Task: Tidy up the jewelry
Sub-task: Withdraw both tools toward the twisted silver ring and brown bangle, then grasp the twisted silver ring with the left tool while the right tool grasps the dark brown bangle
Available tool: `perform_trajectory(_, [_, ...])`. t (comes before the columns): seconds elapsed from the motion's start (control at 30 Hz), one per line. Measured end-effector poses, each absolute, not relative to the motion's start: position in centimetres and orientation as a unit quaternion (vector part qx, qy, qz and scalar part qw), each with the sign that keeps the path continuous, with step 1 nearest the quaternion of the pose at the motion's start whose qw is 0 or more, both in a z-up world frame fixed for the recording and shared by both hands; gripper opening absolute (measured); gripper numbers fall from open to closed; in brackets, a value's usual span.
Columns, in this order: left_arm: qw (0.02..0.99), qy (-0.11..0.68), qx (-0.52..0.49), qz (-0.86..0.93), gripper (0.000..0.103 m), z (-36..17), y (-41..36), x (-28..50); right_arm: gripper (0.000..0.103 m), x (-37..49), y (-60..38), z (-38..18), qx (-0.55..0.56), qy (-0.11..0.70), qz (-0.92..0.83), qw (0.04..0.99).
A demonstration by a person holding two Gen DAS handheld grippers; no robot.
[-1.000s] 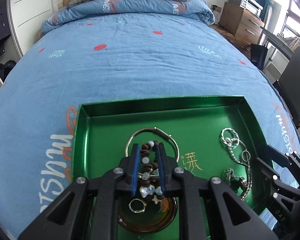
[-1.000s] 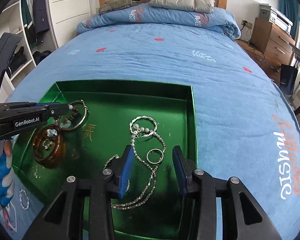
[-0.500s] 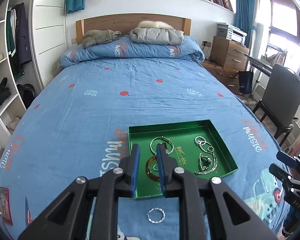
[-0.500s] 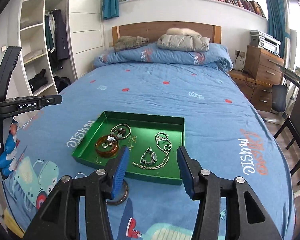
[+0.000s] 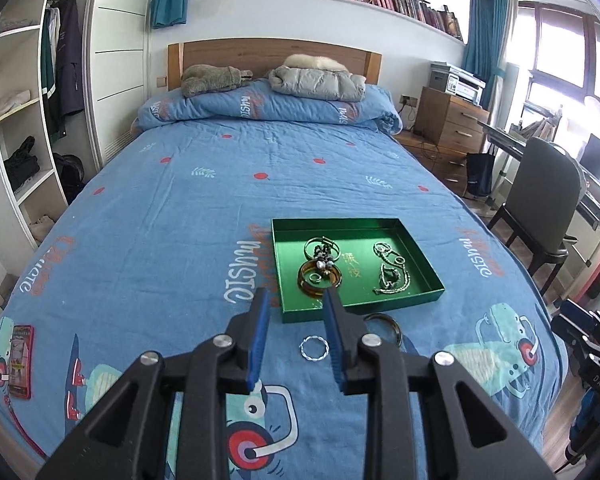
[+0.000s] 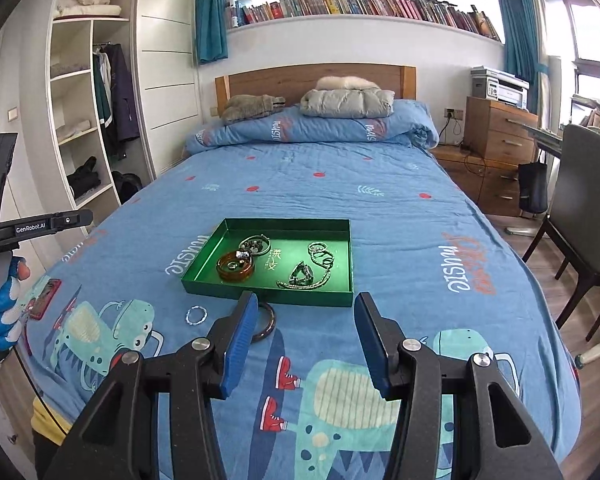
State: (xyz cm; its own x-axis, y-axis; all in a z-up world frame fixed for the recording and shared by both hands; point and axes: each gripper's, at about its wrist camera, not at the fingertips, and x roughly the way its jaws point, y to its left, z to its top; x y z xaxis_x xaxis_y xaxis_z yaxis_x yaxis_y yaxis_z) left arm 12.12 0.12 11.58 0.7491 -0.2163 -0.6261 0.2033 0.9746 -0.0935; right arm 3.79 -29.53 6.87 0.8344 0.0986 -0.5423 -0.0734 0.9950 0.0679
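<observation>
Your left gripper (image 5: pixel 294 308) hangs above the near end of the bed (image 5: pixel 220 184), jaws parted to a moderate gap, nothing between them. Your right gripper (image 6: pixel 304 312) is also over the near end, jaws wide and empty.

Nearest on the quilt: a twisted silver ring (image 5: pixel 314 348) lies flat, seen through the left gap, apart from both pads. In the right view the same ring (image 6: pixel 196 315) sits left of the left pad. Just beside it, a dark bangle (image 5: pixel 382 326) lies against the tray's near wall; in the right view the bangle (image 6: pixel 266 322) is partly hidden behind the left pad.

A phone (image 5: pixel 20 360) in a red case lies on the quilt at the far left edge, well apart from the jewelry.

Next out: the green tray (image 5: pixel 352 224) sits flat on the quilt, right of centre. Inside, left half: an amber bangle (image 5: pixel 320 278) with a small ring (image 5: pixel 315 279) inside it, and beads (image 5: pixel 323 258) draped from it up across a silver hoop (image 5: pixel 320 244). Right half: a silver chain (image 5: pixel 392 276) bunched in a loop, with a small ring (image 5: pixel 399 261) beside it. Gold characters (image 5: pixel 352 264) are printed on the tray floor between the two groups.

Far end: a rolled duvet (image 5: pixel 268 104) with a grey jacket (image 5: pixel 316 82) and a grey plush (image 5: pixel 216 78) on top, against the wooden headboard (image 5: pixel 272 52).
</observation>
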Motion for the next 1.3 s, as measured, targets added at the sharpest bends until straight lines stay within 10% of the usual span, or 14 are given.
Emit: perform_trajectory(1.3, [0.861, 0.491, 0.026, -0.126, 0.024, -10.5, -5.8, 22.9, 0.050, 20.9, -24.3, -11.3, 0.038, 0.433, 0.121, 0.892])
